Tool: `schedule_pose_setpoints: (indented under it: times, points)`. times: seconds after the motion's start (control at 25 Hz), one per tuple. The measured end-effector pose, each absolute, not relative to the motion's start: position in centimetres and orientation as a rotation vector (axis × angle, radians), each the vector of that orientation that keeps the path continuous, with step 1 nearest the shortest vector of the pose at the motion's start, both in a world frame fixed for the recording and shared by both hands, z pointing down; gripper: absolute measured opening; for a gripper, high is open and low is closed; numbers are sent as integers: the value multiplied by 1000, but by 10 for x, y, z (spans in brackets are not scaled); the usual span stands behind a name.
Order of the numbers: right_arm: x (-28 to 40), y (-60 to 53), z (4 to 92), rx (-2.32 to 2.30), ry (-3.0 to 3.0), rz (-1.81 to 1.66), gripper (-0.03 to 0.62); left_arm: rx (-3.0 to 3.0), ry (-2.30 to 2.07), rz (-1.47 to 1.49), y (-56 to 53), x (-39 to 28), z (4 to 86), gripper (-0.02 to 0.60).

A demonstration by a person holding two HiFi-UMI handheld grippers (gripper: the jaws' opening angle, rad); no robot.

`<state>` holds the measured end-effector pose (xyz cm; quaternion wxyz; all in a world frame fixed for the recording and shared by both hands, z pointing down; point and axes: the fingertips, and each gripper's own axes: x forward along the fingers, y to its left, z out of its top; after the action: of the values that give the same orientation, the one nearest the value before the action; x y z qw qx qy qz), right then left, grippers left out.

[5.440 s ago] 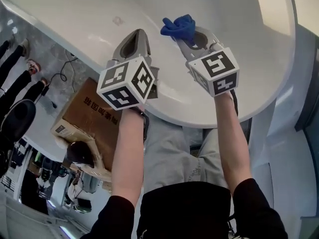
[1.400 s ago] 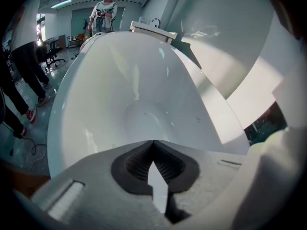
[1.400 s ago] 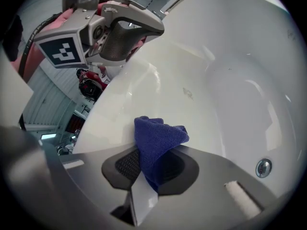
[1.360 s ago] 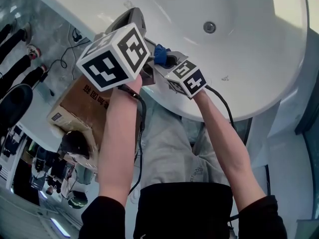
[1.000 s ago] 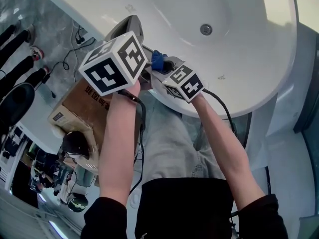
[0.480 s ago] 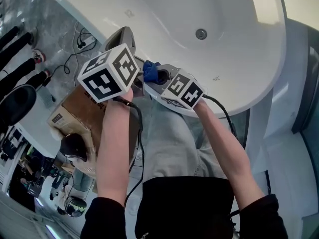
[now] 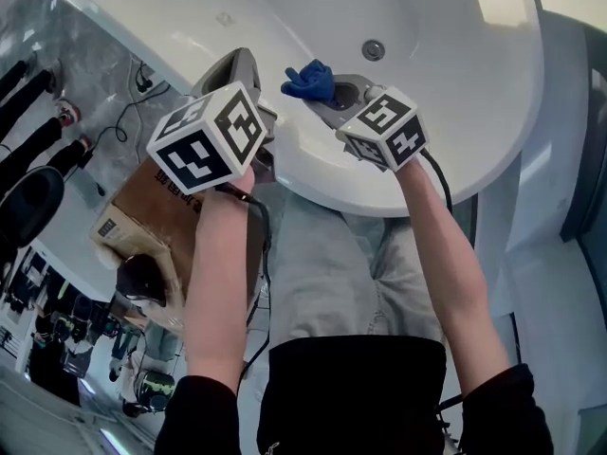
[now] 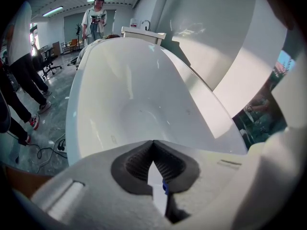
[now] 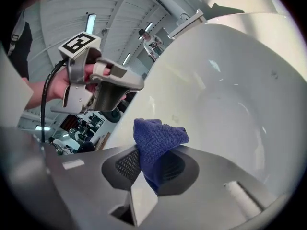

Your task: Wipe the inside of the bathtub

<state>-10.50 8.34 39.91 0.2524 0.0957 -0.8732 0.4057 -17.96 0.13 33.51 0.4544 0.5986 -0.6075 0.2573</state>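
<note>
Locate the right hand-held gripper (image 7: 324,93) above the near rounded end of the glossy white oval bathtub (image 7: 455,131). Confirm in the right gripper view: jaws clenched on a crumpled dark-blue terry cloth (image 9: 158,138), most of it bunched up beyond the jaw tips. Place the cloth, from the head view, over the inner wall just inside the near rim. Treat contact with the wall as unconfirmed, since neither view shows the cloth pressed flat.

Locate the left hand-held gripper (image 7: 239,60) just left of the right one, over the near rim and apart from the cloth. Confirm in the left gripper view: jaws closed tip to tip, nothing gripped.

Take the basin floor as lying ahead of and below the cloth, with the small round metal drain (image 7: 373,49) just beyond it and slightly to the right. Take the long axis of the bathtub as running from this rounded end ahead and to the left, toward the far end seen in the left gripper view.

Regard the right arm as the working arm: nearer the basin and the only one carrying the cloth. Judge the coming move as lowering and pushing forward along that axis, so that the protruding cloth, not the hard jaw tips, meets the enamel.
</note>
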Motion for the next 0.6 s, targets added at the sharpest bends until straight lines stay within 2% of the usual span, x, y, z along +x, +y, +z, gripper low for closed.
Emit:
schedule_pose_setpoints:
  times: [0.6]
  points:
    - [-47, 37, 543, 364, -2208, 1129, 75, 1514, -1367, 687, -28, -126, 445, 2]
